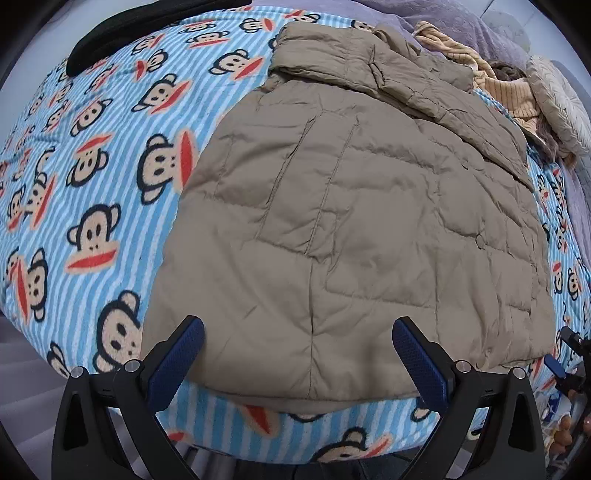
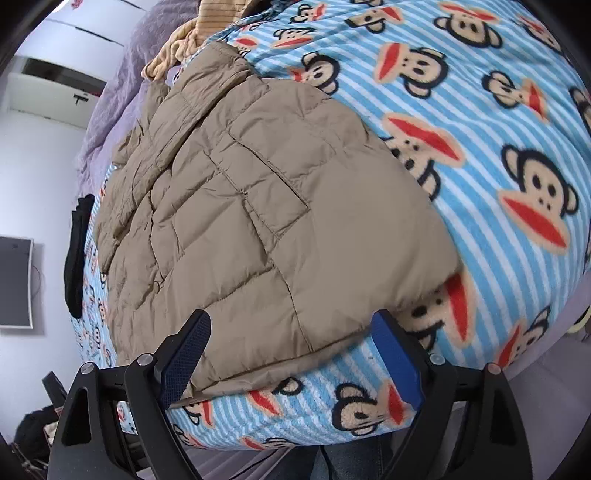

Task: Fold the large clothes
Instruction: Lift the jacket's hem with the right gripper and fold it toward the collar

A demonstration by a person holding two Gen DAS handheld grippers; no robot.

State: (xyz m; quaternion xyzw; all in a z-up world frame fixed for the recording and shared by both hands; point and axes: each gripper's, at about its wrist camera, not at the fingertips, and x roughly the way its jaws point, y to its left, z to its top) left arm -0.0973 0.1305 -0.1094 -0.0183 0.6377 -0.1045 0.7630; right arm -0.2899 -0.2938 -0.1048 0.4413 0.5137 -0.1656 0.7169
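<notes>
A: How do the left gripper's [image 1: 298,350] fingers [image 1: 176,365] stand?

B: Spread wide, holding nothing. The jacket's [image 1: 351,229] near hem lies between and just ahead of them, on the blanket [image 1: 92,192]. Whether the tips touch the cloth, I cannot tell.

A: And the right gripper [image 2: 291,350]?

B: Also wide apart and empty. Its left finger [image 2: 186,360] sits against the jacket's [image 2: 258,221] hem edge; its right finger [image 2: 397,362] is over bare blanket [image 2: 480,110], just beside the jacket's near corner.

A: Where does the jacket lie?

B: Flat on the bed, stretching away from both sets of fingers, collar end farthest off. A sleeve is folded across the upper part. It looks quilted, tan, with a pocket seam showing.

A: Anything past it?

B: Beyond the collar, a yellow knit [image 1: 509,92] and a pale cushion [image 1: 557,107]. Far left of the left fingers, a black garment [image 1: 122,33] on the blanket edge. In the left view, the right gripper [image 1: 569,365] shows at the jacket's right corner.
</notes>
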